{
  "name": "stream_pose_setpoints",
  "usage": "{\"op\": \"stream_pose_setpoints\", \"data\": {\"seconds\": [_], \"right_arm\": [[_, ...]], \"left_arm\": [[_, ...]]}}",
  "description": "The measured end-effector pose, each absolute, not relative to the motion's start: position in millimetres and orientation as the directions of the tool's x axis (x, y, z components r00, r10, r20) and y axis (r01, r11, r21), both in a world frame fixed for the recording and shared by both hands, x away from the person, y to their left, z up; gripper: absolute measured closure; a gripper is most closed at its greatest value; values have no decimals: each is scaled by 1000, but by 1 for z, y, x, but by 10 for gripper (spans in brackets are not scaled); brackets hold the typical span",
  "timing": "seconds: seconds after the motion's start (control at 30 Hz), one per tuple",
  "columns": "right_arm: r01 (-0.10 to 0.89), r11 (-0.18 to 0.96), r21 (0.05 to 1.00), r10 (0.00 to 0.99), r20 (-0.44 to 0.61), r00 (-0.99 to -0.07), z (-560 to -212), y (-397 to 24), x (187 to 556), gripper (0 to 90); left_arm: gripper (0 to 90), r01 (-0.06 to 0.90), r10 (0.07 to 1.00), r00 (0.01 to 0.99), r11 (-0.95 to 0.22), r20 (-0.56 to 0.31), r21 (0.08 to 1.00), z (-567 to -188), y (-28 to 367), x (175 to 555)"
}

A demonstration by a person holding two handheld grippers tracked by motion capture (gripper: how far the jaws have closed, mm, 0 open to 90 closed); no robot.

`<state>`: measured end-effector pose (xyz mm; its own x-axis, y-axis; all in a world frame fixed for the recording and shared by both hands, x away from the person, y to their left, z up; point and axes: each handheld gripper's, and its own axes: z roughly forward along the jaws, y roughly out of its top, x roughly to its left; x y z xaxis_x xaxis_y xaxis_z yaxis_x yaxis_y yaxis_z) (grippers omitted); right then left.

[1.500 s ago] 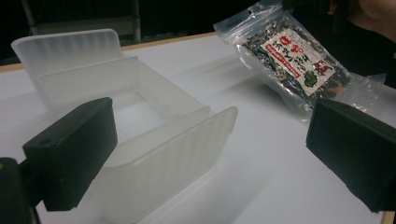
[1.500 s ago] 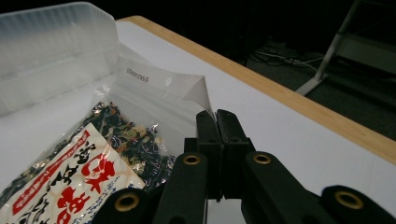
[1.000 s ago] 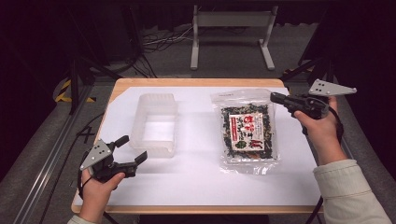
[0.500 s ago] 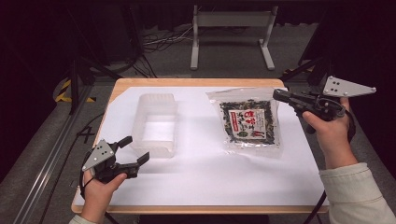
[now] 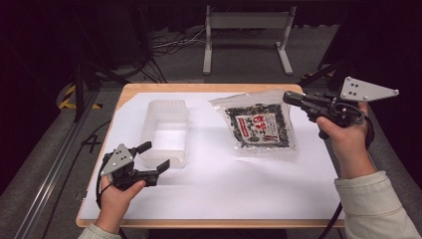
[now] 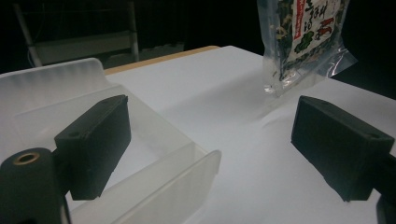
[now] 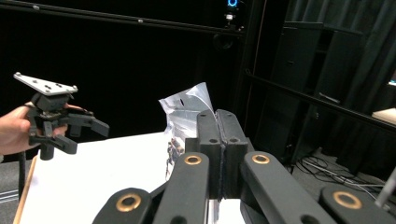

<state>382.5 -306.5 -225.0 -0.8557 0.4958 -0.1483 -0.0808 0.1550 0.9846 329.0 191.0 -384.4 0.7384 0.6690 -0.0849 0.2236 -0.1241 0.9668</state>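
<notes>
- My right gripper (image 5: 290, 97) has its jaws pressed together on the top edge of the seaweed packet (image 5: 259, 127); in the right gripper view the two pads (image 7: 219, 140) meet with the clear plastic of the packet (image 7: 187, 116) pinched between them.
- The packet hangs tilted from that grip, its upper corner lifted and its lower edge down on the white sheet (image 5: 239, 184) to the right of the clear plastic tray (image 5: 166, 130).
- In the left gripper view the packet (image 6: 303, 42) stands up off the sheet, well beyond the tray's (image 6: 154, 177) near wall.
- My left gripper (image 5: 153, 157) has its jaws spread wide with nothing between the pads; it sits just at the tray's near left corner.
- From its own camera, one pad (image 6: 95, 140) is over the inside of the tray and the other pad (image 6: 341, 144) is over bare white sheet to the tray's right.
- The tray lies flat and open-topped on the sheet, left of the packet and apart from it.
- The sheet covers the wooden table (image 5: 199, 88), whose edge shows behind the tray.
- Beyond the table, behind the tray, a metal stand (image 5: 246, 30) is on the dark floor.
</notes>
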Motion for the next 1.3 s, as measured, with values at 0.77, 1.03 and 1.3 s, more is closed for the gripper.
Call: {"op": "stream_pose_setpoints", "data": {"seconds": [0.77,1.03,1.3], "right_arm": [[-132,83,988,395,-154,-906,-213,-260,377,900],[-133,79,988,377,-154,-913,-214,-251,378,900],[-131,59,990,365,-143,-920,-217,-248,377,900]], "left_arm": [[135,146,540,839,-96,-72,985,-353,124,361],[179,141,473,873,-17,-116,990,-346,111,374],[187,127,376,916,59,-140,990,-345,99,386]]}}
